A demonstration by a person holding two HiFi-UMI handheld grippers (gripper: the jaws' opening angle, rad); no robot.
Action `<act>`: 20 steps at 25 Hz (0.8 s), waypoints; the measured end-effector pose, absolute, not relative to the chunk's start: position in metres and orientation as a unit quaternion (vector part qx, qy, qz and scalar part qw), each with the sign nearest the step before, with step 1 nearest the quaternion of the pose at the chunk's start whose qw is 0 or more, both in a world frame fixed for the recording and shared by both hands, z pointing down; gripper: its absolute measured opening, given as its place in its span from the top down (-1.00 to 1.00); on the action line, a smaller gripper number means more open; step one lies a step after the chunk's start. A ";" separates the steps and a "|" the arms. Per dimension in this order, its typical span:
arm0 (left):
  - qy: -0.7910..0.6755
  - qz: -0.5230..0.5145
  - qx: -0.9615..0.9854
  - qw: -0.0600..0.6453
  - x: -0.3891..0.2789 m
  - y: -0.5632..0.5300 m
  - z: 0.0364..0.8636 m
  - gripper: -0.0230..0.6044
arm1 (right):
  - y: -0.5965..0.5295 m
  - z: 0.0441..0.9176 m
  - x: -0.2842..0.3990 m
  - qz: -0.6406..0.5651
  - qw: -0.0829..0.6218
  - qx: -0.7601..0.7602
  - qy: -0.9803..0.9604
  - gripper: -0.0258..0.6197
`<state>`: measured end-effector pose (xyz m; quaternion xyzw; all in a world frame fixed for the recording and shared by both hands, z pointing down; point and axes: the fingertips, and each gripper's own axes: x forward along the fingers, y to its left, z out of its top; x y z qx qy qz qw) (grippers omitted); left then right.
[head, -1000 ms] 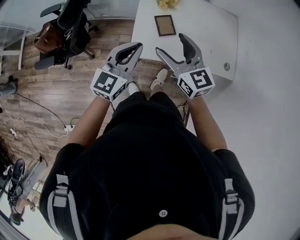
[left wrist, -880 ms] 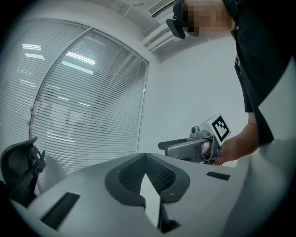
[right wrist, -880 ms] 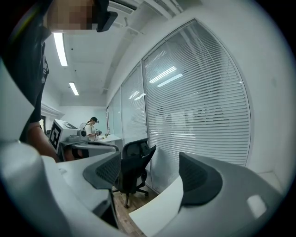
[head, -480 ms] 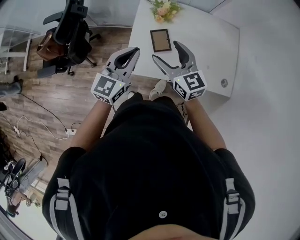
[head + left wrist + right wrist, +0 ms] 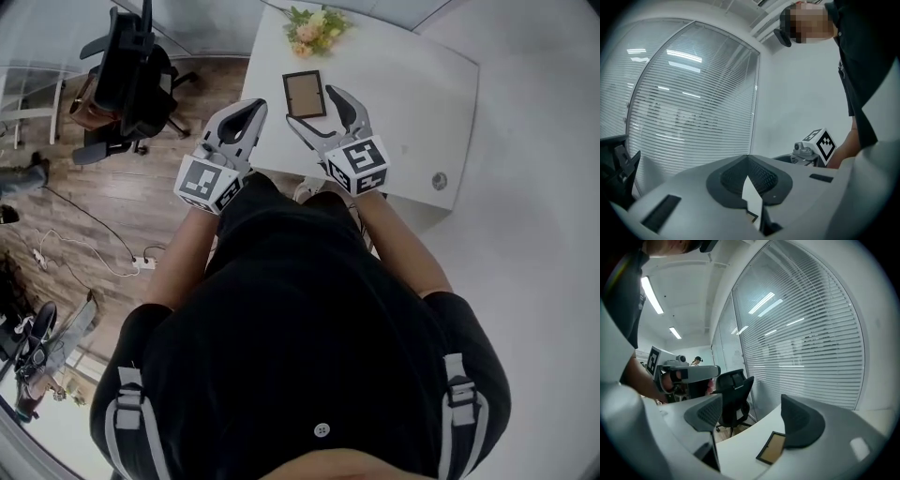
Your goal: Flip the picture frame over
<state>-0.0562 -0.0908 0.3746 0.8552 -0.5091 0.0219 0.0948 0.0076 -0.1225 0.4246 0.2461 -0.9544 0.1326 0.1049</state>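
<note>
Both grippers are closer to the table than a second ago | dark-rimmed rectangular picture frame (image 5: 304, 95) flat on white table (image 5: 403, 80), long axis pointing away | right gripper (image 5: 314, 107) nearer, gaping wide, frame dead ahead | left gripper (image 5: 246, 111) closed, empty

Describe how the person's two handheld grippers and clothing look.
Both the left gripper and right gripper are light grey plastic with curved jaws lined by dark textured pads. Each carries a white cube printed with black square markers. The person wears a black short-sleeved top.
</note>
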 end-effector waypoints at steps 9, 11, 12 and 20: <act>-0.470 0.039 0.877 0.094 -0.071 -0.128 0.406 0.92 | -0.160 0.471 -0.012 0.168 0.151 0.302 -0.926 -0.30; -0.449 0.039 0.888 0.092 -0.075 -0.136 0.412 0.92 | -0.165 0.482 -0.019 0.175 0.163 0.320 -0.917 -0.30; -0.437 0.041 0.894 0.091 -0.078 -0.139 0.416 0.92 | -0.167 0.488 -0.023 0.180 0.168 0.329 -0.912 -0.30; -0.356 0.055 0.926 0.112 -0.095 -0.152 0.461 0.92 | -0.171 0.541 -0.044 0.212 0.212 0.396 -0.868 -0.21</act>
